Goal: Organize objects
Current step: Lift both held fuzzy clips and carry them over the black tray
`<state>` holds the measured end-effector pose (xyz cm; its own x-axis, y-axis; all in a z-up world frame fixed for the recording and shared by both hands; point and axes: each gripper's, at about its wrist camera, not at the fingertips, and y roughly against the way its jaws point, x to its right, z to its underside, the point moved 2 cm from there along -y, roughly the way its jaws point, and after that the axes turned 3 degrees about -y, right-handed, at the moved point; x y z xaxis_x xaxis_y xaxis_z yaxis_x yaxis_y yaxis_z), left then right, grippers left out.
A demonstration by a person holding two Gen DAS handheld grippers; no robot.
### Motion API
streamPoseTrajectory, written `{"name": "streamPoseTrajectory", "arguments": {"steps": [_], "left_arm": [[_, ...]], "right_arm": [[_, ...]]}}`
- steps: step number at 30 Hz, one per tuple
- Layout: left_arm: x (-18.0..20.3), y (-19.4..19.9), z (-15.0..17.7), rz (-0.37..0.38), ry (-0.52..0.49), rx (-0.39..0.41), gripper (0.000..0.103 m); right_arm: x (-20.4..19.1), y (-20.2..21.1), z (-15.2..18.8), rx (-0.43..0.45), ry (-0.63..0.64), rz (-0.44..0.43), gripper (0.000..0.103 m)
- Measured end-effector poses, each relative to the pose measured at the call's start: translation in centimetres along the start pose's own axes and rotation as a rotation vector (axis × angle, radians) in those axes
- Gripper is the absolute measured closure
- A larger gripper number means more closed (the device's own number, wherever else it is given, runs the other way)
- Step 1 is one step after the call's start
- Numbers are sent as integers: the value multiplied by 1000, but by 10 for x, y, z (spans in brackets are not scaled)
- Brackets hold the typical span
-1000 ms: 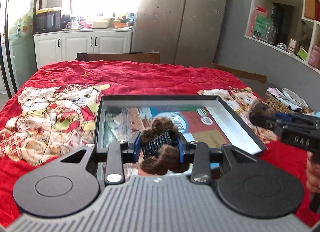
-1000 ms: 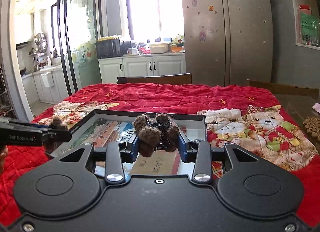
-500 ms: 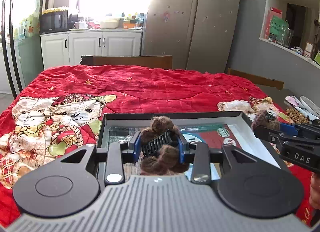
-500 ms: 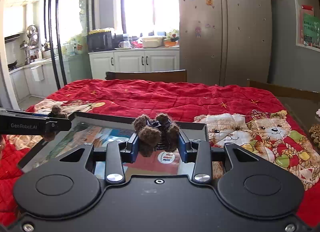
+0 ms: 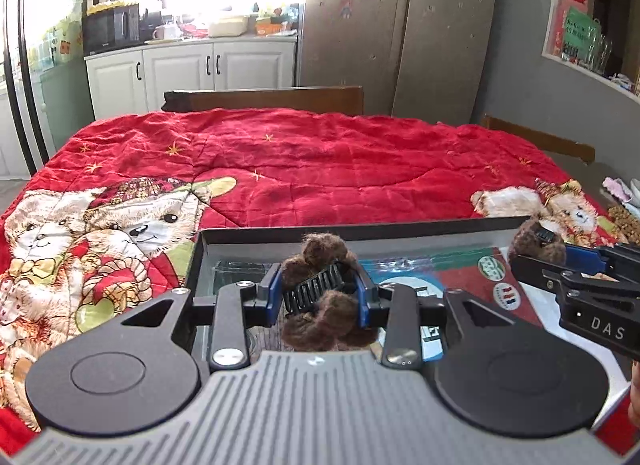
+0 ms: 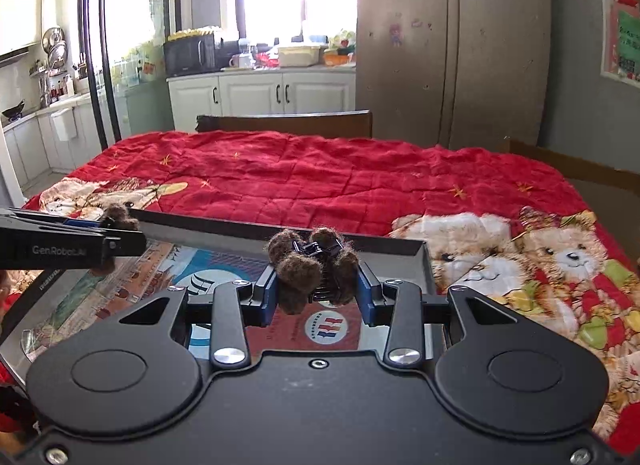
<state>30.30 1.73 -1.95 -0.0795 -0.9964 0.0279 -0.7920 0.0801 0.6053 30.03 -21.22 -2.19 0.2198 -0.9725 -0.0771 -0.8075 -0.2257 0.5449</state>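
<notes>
Each hand-held gripper still pinches a furry clip (apparently hair claws), now nearer the tray.

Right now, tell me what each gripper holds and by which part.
Left gripper: a furry brown hair claw clip, clamped across its black toothed middle. Right gripper: a second furry claw clip, clamped across its pom-pom body.

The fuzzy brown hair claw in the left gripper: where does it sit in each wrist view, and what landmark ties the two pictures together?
Left wrist view: the fuzzy brown hair claw sits centre frame, clamped in the left gripper, above the black tray.
Right wrist view: only a brown tuft shows at the left edge, at the tip of the left gripper.
Shared landmark: the steel refrigerator.
</notes>
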Motion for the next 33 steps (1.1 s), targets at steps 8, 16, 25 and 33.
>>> {"name": "streamPoseTrajectory", "arguments": {"steps": [8, 16, 25, 33], "left_arm": [[4, -20, 4, -11, -32, -38, 63], [5, -26, 4, -18, -40, -59, 63], [4, -30, 7, -22, -48, -84, 62], [8, -30, 9, -29, -75, -89, 58]], "right_arm": [[-10, -17, 1, -55, 30, -19, 66], [-14, -36, -5, -128, 39, -1, 66], [-14, -42, -3, -157, 51, 8, 65], [-18, -46, -2, -183, 75, 10, 62]]}}
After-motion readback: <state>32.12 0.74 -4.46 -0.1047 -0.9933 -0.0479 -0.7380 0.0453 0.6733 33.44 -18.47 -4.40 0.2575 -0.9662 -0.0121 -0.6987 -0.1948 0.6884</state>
